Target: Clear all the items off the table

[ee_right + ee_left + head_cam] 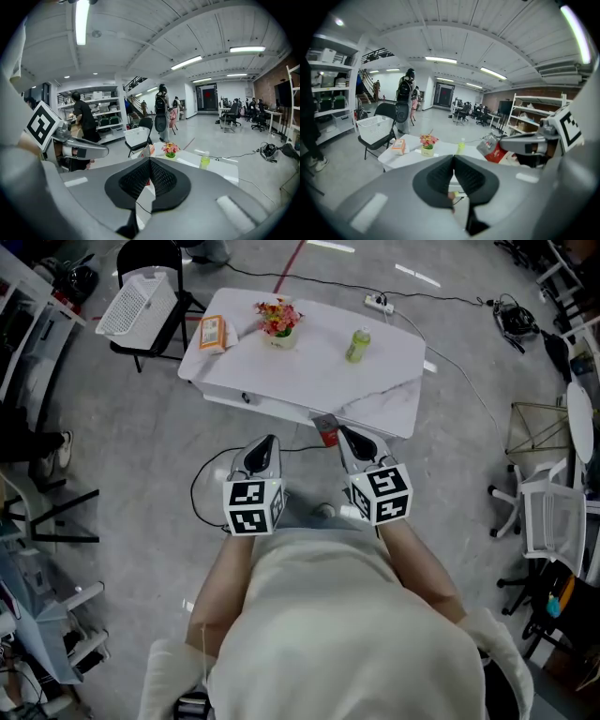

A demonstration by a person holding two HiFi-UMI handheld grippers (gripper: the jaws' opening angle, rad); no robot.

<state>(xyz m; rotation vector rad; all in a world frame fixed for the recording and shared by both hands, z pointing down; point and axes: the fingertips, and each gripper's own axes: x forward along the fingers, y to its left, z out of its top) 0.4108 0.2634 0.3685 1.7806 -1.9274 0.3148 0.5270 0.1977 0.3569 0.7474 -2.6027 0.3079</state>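
The left gripper has its fingers closed on nothing. The right gripper pinches a red packet by its thin edge, probably headed for the basket. A box, flower pot and bottle stand on the desk.

No lettering you can read in any view. The orange carton, on the table well ahead of your fingers, carries print too small to make out. The red packet nipped at your right fingertips is equally blurred.
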